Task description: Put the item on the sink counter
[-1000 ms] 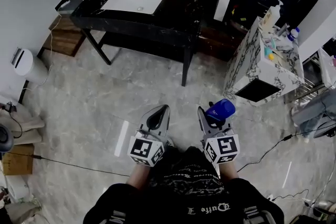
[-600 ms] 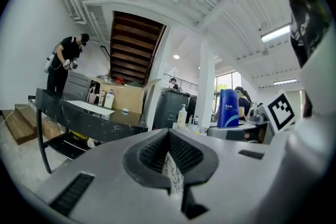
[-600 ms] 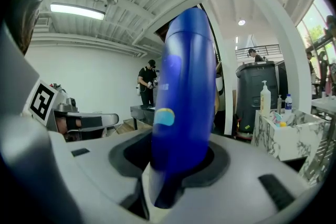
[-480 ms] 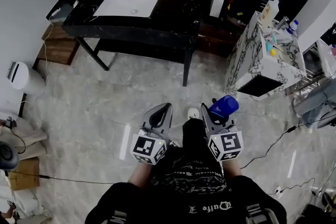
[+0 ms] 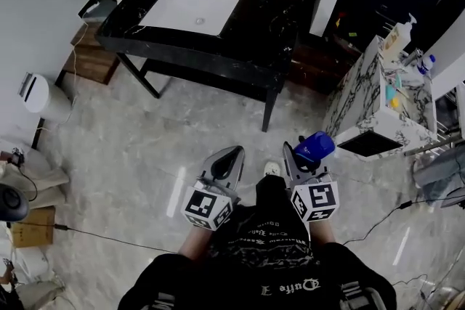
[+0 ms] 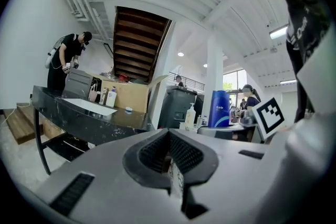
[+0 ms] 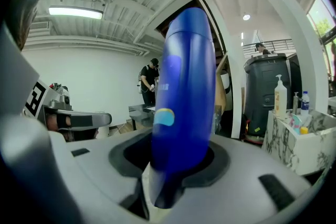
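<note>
While the sink counter (image 5: 276, 33) is well apart from it across the floor, the right gripper (image 5: 299, 160) squeezes the blue bottle (image 5: 314, 148) tight, likely so it will not drop. The left gripper (image 5: 223, 165) is pinched closed with nothing in it.

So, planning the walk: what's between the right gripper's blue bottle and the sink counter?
Head view: only bare grey floor between the blue bottle and the sink counter.
</note>
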Demonstrator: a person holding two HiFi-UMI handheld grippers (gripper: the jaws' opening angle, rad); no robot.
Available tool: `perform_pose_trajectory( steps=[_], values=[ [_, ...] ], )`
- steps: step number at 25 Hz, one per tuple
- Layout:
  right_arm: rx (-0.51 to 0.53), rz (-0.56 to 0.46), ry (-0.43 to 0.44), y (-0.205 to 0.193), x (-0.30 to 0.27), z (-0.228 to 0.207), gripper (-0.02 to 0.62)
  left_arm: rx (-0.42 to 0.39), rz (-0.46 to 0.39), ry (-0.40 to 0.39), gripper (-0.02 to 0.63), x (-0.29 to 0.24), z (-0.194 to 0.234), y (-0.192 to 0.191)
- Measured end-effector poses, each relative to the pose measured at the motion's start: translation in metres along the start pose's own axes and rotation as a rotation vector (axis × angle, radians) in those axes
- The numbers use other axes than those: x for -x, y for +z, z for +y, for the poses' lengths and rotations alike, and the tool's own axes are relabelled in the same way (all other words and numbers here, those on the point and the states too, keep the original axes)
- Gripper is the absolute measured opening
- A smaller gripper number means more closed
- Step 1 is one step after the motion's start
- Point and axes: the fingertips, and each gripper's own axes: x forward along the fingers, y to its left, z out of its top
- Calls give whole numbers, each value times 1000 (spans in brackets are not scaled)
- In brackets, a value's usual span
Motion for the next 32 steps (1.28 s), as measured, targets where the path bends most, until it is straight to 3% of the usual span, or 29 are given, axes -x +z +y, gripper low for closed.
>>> perform_pose_trajectory(
  steps=[6, 17, 27, 32],
  values=[
    [15, 2, 66, 14, -56, -51, 160, -15, 20, -1, 6, -71, 5, 8],
    [50, -8, 148, 37, -117, -133, 160, -3, -20, 86, 6, -172, 16, 24],
    [38, -5, 107, 47, -146, -155, 160, -24, -1, 101, 6, -199, 49, 31],
    [42, 7, 60, 53, -173, -161, 160, -30, 0, 55, 6, -227, 81, 42]
  ],
)
